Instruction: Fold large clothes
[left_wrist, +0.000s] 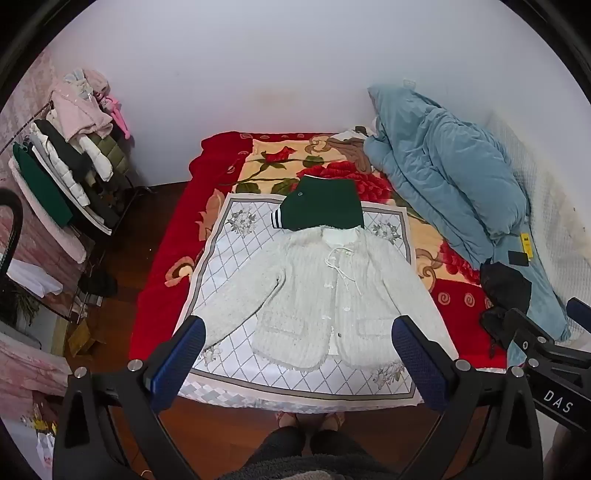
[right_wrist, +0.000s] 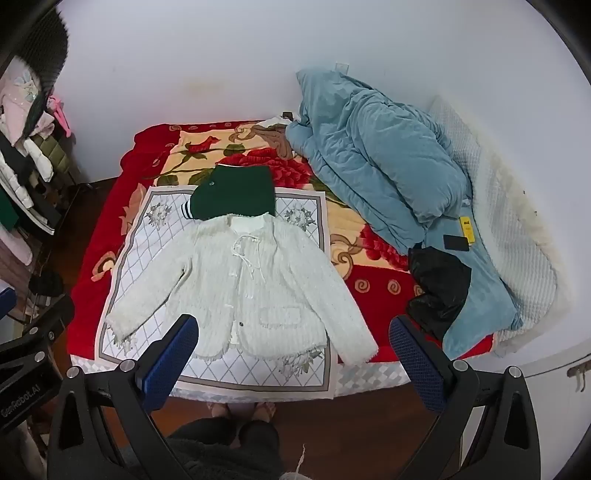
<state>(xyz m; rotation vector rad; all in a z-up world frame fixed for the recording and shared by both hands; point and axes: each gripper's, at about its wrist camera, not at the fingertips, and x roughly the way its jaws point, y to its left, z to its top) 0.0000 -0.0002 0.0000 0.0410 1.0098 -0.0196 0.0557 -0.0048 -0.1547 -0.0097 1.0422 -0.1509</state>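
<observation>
1. At the bottom of the left wrist view, the left hand-held gripper (left_wrist: 299, 354) stands wide apart with nothing between its blue pads, held above the near edge of the bed (left_wrist: 159, 295).
2. At the bottom of the right wrist view, the right hand-held gripper (right_wrist: 293, 350) is likewise spread wide and holds nothing.
3. Between the fingers, low in both frames, the person's legs and feet (left_wrist: 310, 421) show on the wooden floor (left_wrist: 118, 266).
4. The white jacket (left_wrist: 317, 295) lies flat and face up in the middle of the frame, sleeves spread to either side, on a pale diamond-patterned cloth (left_wrist: 229, 236) laid over the red floral blanket (left_wrist: 221, 162).
5. Just beyond its collar, touching it, sits a folded dark green garment (left_wrist: 325, 206) with a striped cuff.
6. At the right of the frame, a black crumpled item (left_wrist: 506, 284) rests against a blue quilt (left_wrist: 443, 166) heaped along the wall.
7. At the upper left, a rack (left_wrist: 74, 166) carries piled clothes.
</observation>
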